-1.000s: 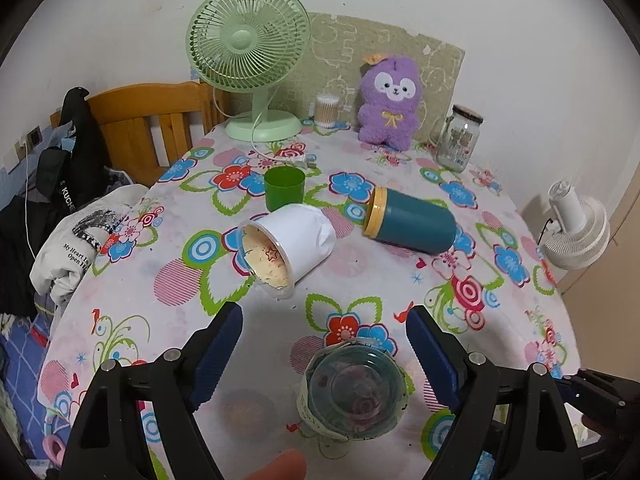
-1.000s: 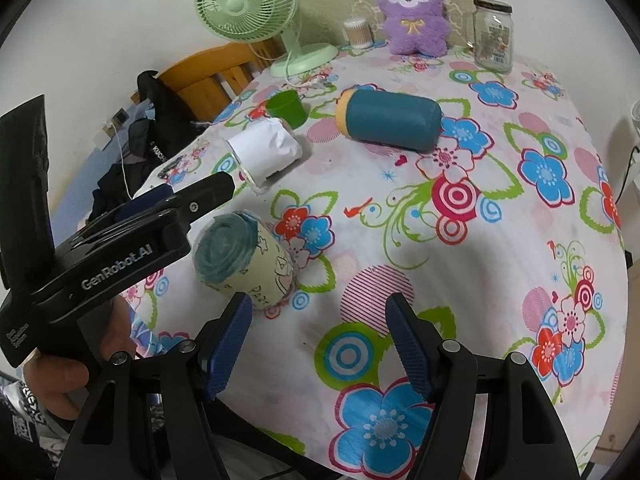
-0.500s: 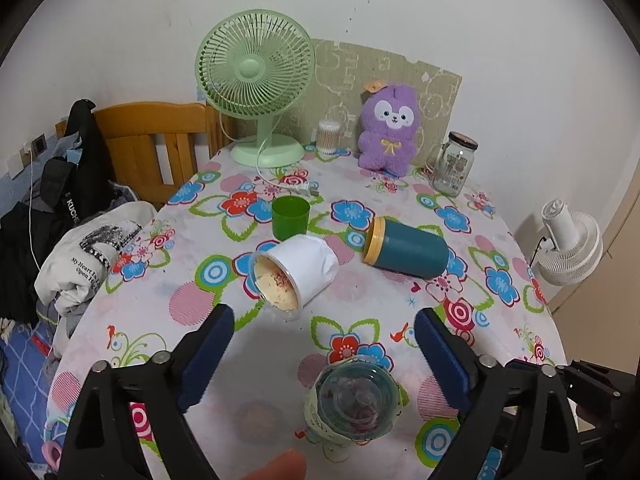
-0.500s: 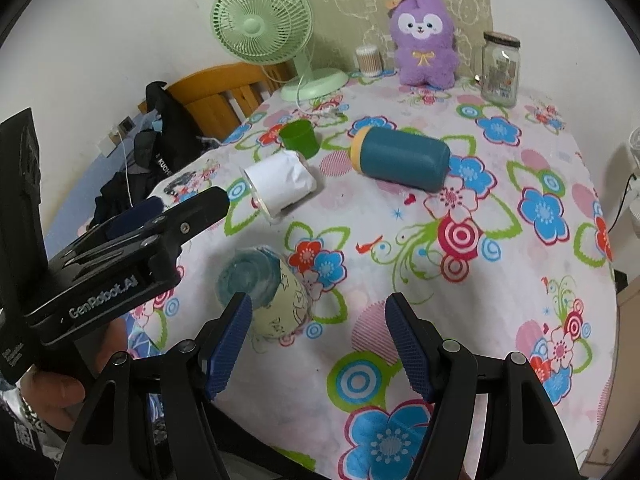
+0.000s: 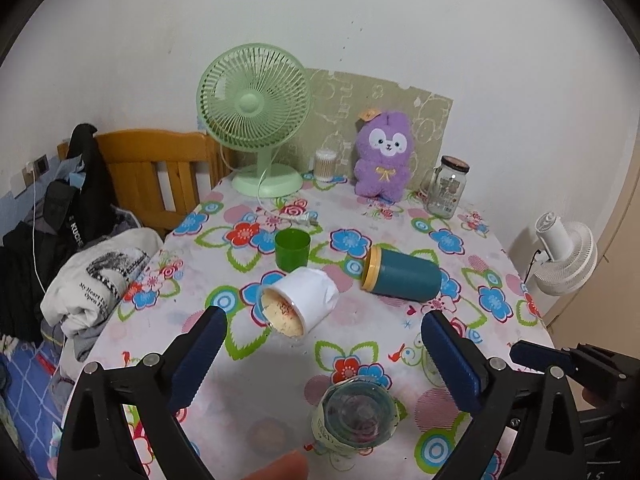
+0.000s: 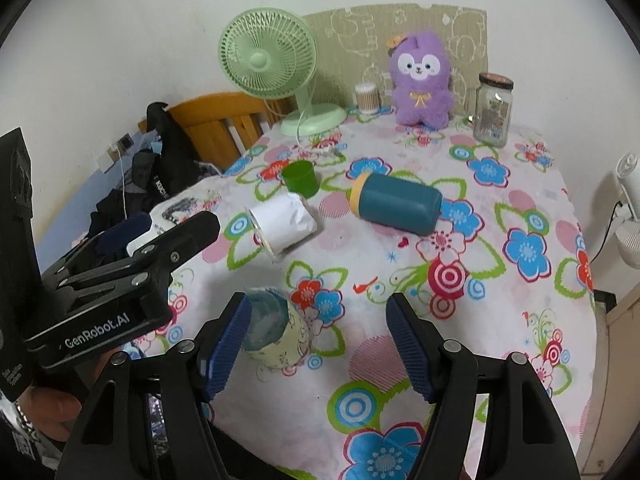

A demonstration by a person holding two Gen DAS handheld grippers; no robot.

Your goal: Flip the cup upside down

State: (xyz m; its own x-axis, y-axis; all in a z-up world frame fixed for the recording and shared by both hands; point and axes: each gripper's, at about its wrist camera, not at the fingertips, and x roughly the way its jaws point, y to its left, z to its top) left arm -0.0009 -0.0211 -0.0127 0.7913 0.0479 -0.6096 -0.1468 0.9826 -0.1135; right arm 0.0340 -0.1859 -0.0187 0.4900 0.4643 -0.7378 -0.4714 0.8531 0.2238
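A pale-yellow printed cup with a clear base on top (image 5: 354,414) stands upside down on the flowered tablecloth near its front edge; it also shows in the right wrist view (image 6: 276,330). My left gripper (image 5: 324,344) is open and empty, above and behind the cup. My right gripper (image 6: 318,338) is open and empty, its left finger just beside the cup. A white cup (image 5: 298,306) lies on its side mid-table. A small green cup (image 5: 292,249) stands upright behind it.
A teal bottle with a yellow lid (image 5: 402,280) lies on its side. A green fan (image 5: 256,120), cotton-swab jar (image 5: 325,165), purple plush (image 5: 384,158) and glass jar (image 5: 446,186) line the back. A wooden chair with clothes (image 5: 100,240) stands left; a white fan (image 5: 564,258) right.
Both grippers have pulled back and risen away from the table. The printed cup stays standing where it was, now farther from the left gripper's fingers.
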